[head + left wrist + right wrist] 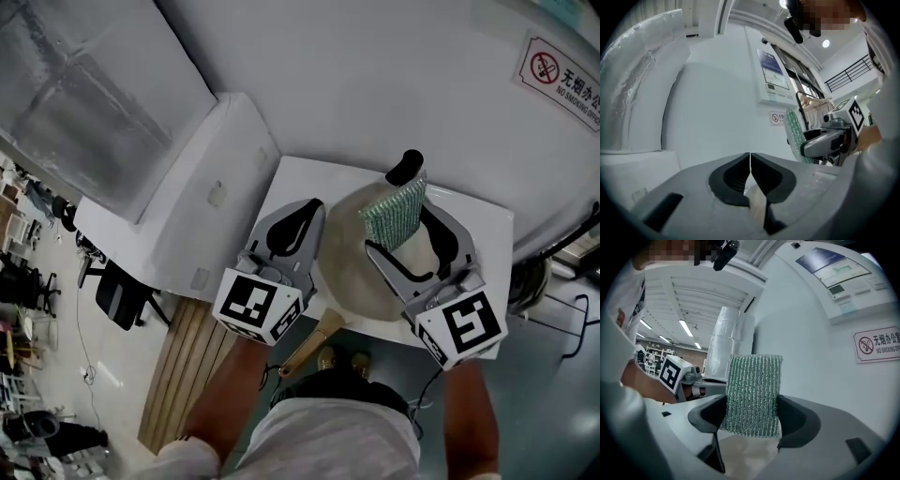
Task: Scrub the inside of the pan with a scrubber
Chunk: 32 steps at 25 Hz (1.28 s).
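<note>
In the head view a round beige pan lies on a small white table, its wooden handle pointing toward me. A dark knob-like piece shows at the pan's far rim. My right gripper hovers over the pan, shut on a green ribbed scrubber that stands upright between the jaws. My left gripper is over the pan's left edge with its jaws shut and nothing between them. From the left gripper view the right gripper and the scrubber appear to its right.
A white wall rises just behind the table, with a no-smoking sign and a panel on it. A white wrapped bulky object abuts the table's left side. Wooden slats and a black chair are on the floor at the left.
</note>
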Each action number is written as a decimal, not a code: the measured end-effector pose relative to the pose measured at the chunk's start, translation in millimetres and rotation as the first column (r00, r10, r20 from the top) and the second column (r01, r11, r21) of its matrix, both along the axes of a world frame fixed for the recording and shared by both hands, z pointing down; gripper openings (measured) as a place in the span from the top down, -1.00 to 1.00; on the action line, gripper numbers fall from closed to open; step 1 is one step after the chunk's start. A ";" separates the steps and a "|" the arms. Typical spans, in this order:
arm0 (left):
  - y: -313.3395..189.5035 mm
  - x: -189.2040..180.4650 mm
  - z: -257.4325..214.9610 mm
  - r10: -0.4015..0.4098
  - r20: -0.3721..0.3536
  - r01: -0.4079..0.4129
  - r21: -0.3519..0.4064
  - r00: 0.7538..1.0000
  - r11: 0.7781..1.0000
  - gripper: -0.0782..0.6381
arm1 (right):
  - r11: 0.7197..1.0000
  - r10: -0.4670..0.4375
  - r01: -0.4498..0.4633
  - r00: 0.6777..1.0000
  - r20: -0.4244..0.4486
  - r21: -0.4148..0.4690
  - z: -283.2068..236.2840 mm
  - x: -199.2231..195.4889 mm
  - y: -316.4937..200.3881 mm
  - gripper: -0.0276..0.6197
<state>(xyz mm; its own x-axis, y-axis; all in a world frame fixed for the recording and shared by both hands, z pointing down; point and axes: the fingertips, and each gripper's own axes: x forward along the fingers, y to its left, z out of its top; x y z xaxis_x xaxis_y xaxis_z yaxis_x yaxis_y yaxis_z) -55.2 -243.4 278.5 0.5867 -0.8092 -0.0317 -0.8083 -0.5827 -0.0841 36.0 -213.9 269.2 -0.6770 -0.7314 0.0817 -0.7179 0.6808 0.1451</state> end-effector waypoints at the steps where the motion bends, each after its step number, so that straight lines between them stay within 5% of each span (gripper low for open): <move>1: -3.5 -0.6 5.1 0.001 0.008 -0.001 -0.015 1.000 1.000 0.73 | 1.000 -0.003 0.002 1.000 -0.014 -0.011 4.1 -3.4 -2.6 -0.13; 10: -27.9 -14.6 64.3 -0.010 0.090 0.027 -0.187 0.996 0.982 0.71 | 0.987 -0.006 -0.013 0.993 -0.115 -0.163 59.3 -26.6 -28.6 -0.13; 14: -31.1 -19.7 98.5 -0.001 0.114 0.035 -0.295 0.993 0.955 0.41 | 0.970 -0.030 -0.013 0.985 -0.172 -0.244 89.6 -35.3 -33.6 -0.13; 24: -33.7 -14.5 178.2 0.059 0.190 0.053 -0.537 0.980 0.842 0.24 | 0.896 -0.054 -0.098 0.944 -0.325 -0.432 172.2 -34.0 -50.1 -0.13; 32: -36.1 -8.9 215.9 0.095 0.216 0.065 -0.633 0.972 0.771 0.24 | 0.849 -0.044 -0.168 0.923 -0.383 -0.502 221.5 -32.0 -71.6 -0.13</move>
